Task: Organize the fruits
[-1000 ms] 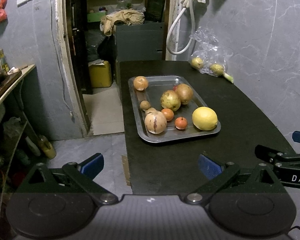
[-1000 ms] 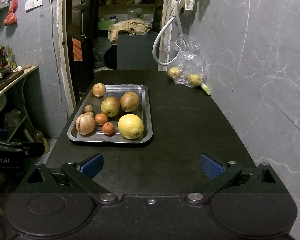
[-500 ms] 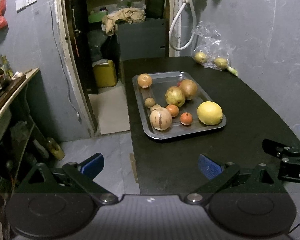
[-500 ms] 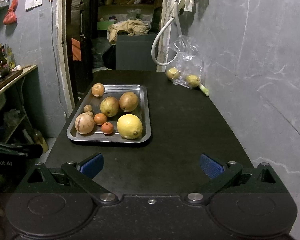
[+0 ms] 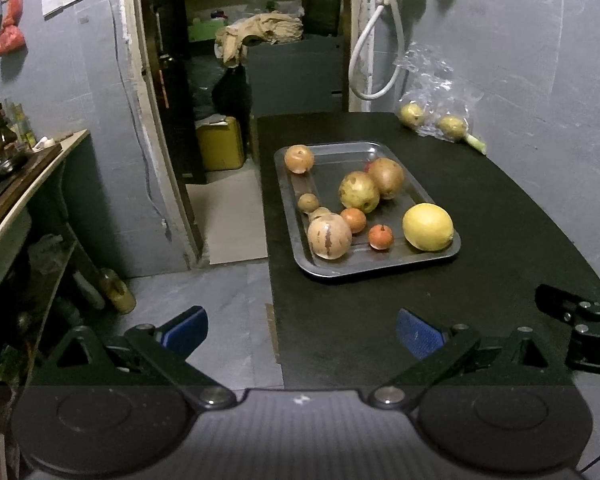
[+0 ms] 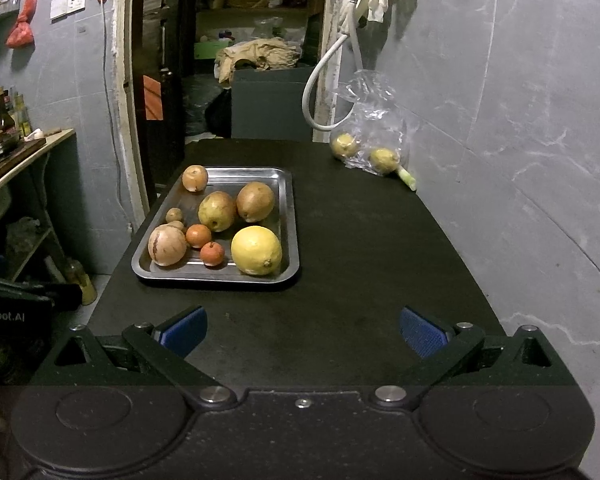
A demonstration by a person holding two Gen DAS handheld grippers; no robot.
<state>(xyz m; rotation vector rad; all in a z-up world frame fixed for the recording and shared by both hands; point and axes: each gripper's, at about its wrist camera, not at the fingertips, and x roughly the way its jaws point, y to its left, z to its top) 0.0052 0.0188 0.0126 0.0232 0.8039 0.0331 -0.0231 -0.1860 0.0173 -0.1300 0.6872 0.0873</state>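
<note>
Looked like a cramped home kitchen or utility corner: grey tiled walls (image 6: 520, 92), sauce bottles (image 6: 4, 118) on a side counter (image 6: 28, 152), cluttered storeroom doorway (image 6: 256, 52), hanging hose (image 6: 320, 80).

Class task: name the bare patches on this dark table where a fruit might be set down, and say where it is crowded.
Bare: the table between the metal tray and the wall, and the near strip before the tray. Crowded: the tray's near end, around the big yellow citrus, and the far right corner, where the plastic bag lies.
</note>
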